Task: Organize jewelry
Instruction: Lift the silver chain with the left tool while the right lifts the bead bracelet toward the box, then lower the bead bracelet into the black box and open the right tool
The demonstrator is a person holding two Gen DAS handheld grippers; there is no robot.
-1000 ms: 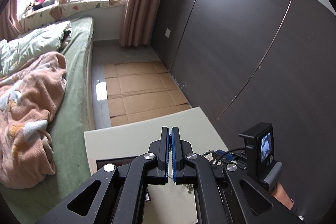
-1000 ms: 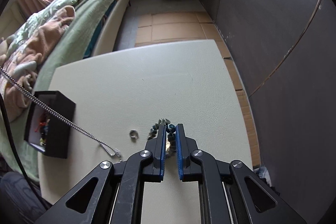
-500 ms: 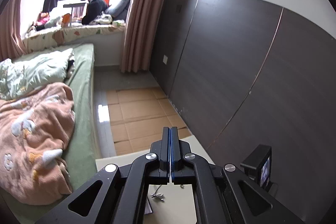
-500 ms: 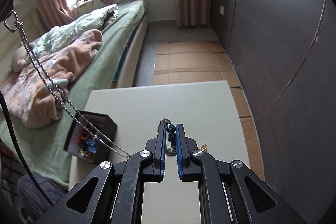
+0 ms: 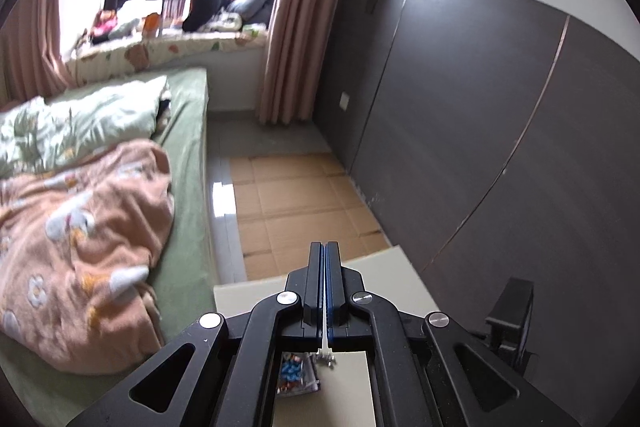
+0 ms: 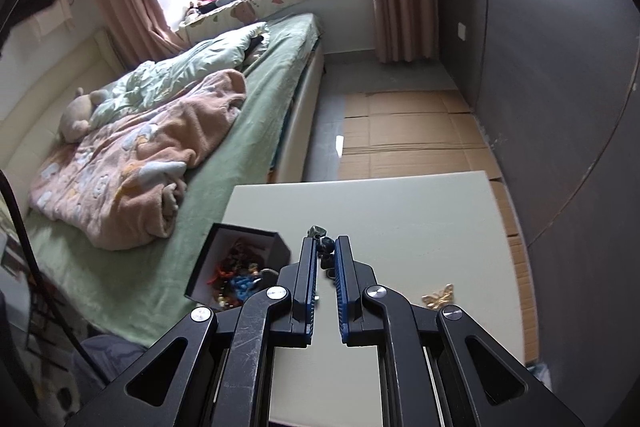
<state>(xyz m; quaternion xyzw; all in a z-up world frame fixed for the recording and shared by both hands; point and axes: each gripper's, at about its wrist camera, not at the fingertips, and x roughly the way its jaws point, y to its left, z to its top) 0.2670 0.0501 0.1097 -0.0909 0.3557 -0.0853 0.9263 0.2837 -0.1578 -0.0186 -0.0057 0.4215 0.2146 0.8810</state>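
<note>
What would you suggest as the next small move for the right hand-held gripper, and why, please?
Probably carry it left, over the open black box. The right hand-held gripper is shut on a dark beaded bracelet above the pale table, and the box already holds other jewelry, so the beads likely belong there.

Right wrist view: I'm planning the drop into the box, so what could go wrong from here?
The right hand-held gripper pinches the beaded bracelet only near its fingertips, so it might slip out. The black jewelry box sits at the table edge beside the bed; a nudge could tip it off. The gold butterfly piece lies loose and could be swept away.
</note>
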